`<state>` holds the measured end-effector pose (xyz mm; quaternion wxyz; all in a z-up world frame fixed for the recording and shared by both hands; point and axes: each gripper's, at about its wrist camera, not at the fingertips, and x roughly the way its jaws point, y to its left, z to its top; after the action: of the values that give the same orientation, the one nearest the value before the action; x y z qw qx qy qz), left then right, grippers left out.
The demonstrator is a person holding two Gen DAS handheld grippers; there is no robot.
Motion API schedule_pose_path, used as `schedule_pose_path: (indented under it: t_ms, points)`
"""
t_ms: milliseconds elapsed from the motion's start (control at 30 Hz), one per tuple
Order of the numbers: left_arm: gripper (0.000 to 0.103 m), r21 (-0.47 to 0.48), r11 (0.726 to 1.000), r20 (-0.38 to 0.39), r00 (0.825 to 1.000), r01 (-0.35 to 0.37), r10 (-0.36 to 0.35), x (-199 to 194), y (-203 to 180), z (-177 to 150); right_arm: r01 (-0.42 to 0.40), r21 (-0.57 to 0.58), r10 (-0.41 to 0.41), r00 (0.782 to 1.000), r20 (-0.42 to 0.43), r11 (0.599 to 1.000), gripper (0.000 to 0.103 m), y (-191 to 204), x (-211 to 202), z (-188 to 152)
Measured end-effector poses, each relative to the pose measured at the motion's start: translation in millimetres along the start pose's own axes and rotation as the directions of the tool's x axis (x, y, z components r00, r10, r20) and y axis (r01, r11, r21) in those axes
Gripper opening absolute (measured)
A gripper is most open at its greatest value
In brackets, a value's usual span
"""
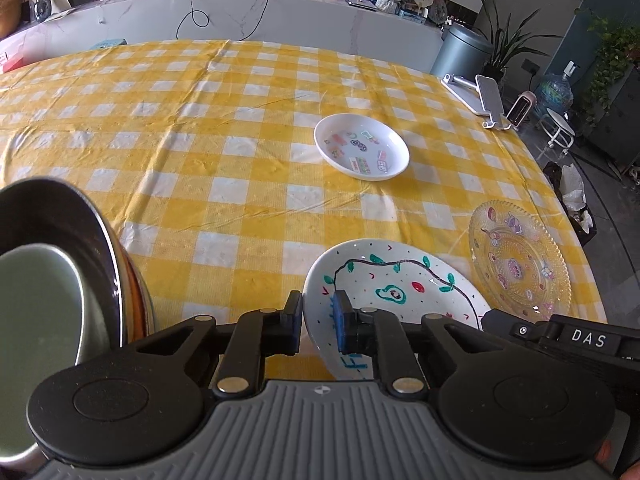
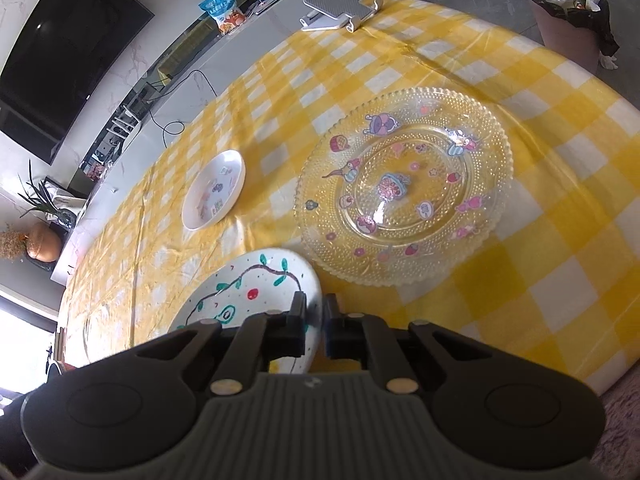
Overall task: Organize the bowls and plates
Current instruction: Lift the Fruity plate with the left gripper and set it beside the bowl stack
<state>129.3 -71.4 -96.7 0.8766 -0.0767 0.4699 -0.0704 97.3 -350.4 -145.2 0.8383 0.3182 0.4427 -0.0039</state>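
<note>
Two grippers clamp one painted plate (image 1: 396, 280): left gripper (image 1: 318, 322) pinches its left rim, right gripper (image 2: 316, 326) its right rim. Glass plate (image 2: 404, 188) sits just right of it, sticker dish (image 1: 362, 146) farther back, well apart. Stacked bowls (image 1: 60, 264) crowd the left. Yellow checked cloth (image 1: 200, 140); phone stand (image 1: 486, 98) at the far edge, TV (image 2: 60, 52) on the wall.

Landmark: drawn plate (image 1: 400, 280), on the bench (image 1: 200, 120) at its near edge.
Glass plate (image 1: 520, 256): just right of the drawn plate, apart from it.
Small dish (image 1: 362, 146): behind the drawn plate, well apart.
Stacked bowls (image 1: 60, 272): left of the drawn plate, near edge.
Phone stand (image 1: 478, 96): far behind, to the right, at the bench's edge.
</note>
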Motion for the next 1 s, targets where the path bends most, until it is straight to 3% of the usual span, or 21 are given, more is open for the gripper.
schedule_pose_path:
  t_ms: [433,1000]
  points:
    - [0.017,0.019,0.999,0.061,0.997,0.051,-0.052,-22.3,0.2,-38.3,0.025,-0.062,-0.026,0.999,-0.019,0.998,0.006,-7.2,-17.4,-16.2]
    - [0.018,0.092,0.995,0.064,0.997,-0.046,0.04,-12.3,0.7,-54.2,0.054,-0.192,-0.054,0.999,0.004,0.98,0.011,14.8,-5.5,-32.0]
